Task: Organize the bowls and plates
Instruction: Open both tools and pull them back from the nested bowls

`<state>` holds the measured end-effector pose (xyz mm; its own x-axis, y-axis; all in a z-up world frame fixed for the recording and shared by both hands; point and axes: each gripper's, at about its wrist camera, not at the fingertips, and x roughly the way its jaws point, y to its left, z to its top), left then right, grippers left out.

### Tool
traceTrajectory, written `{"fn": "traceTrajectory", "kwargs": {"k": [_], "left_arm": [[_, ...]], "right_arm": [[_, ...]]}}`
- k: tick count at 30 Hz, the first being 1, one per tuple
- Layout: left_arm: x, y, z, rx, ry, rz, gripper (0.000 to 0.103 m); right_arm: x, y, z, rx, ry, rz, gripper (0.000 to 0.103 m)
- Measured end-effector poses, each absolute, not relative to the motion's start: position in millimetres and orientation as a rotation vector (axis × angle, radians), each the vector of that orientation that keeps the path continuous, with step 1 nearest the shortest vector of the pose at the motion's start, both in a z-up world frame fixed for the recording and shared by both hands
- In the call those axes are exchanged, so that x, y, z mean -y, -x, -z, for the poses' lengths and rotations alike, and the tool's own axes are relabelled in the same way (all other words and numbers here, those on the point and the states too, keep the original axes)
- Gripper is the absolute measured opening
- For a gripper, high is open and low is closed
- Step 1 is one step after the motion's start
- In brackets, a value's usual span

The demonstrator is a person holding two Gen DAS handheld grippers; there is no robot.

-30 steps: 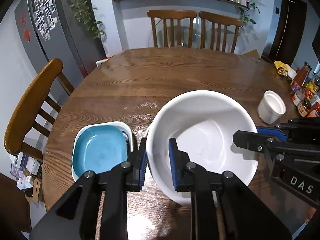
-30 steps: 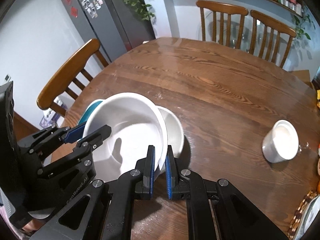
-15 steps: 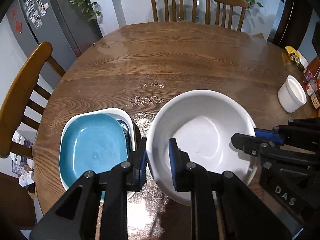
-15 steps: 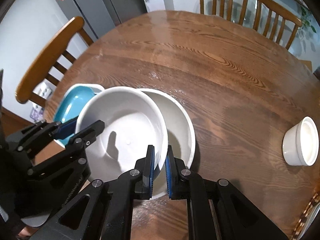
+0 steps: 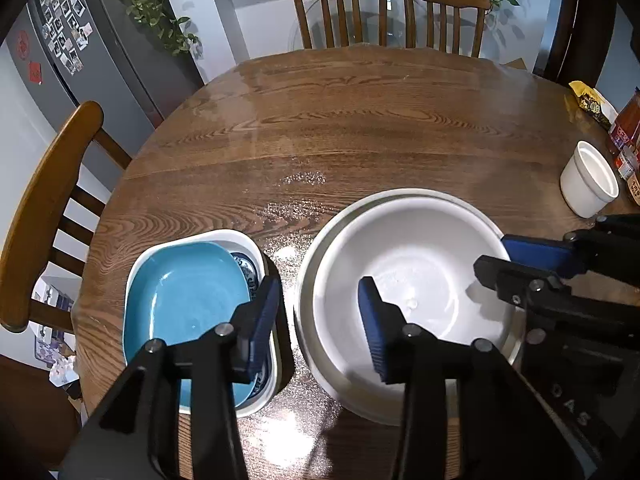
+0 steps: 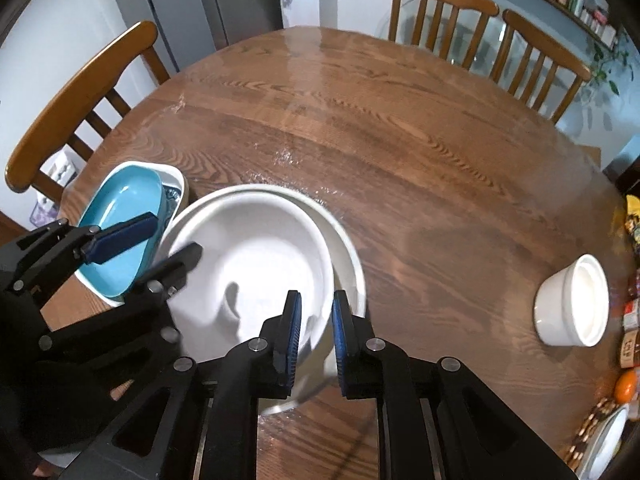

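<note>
A white bowl sits nested inside a larger white bowl on the round wooden table. My left gripper straddles the inner bowl's left rim. Its jaws are opening and both pads stand clear of the rim. My right gripper has the bowl's right rim between its blue pads, still shut on it. Left of the bowls, a blue plate lies in a white squarish dish, on top of a patterned plate.
A white ramekin stands at the table's right side, near jars and packets along that edge. Wooden chairs stand at the far side and another at the left. A grey fridge is behind it.
The white bowl has come down and settled into the larger bowl beneath it. My left jaws have spread off its rim. The right jaws have parted only slightly.
</note>
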<state>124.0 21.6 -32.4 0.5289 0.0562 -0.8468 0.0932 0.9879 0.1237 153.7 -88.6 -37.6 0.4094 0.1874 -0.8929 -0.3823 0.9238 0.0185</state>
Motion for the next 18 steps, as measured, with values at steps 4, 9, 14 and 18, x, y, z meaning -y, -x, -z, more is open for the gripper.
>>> {"fn": "traceTrajectory", "kwargs": {"k": [4,9,14,18], "left_arm": [[-22,-119,25,-0.996,-0.161,0.017,0.06],[-19,-110,13,-0.974,-0.154,0.021,0.072],[-11,-96,1,-0.953,-0.141,0.041,0.085],[-1,-85,-5,-0.951,-0.125,0.065,0.095]], "right_arm": [[97,-150,28,-1.063,0.192,-0.345,0.016],[119,-135,12,-1.036,0.095,-0.359,0.017],[150,-115,4,-1.004,-0.013,-0.35,0.031],[184,-93,-3,-0.948,-0.105,-0.288,0.055]]}}
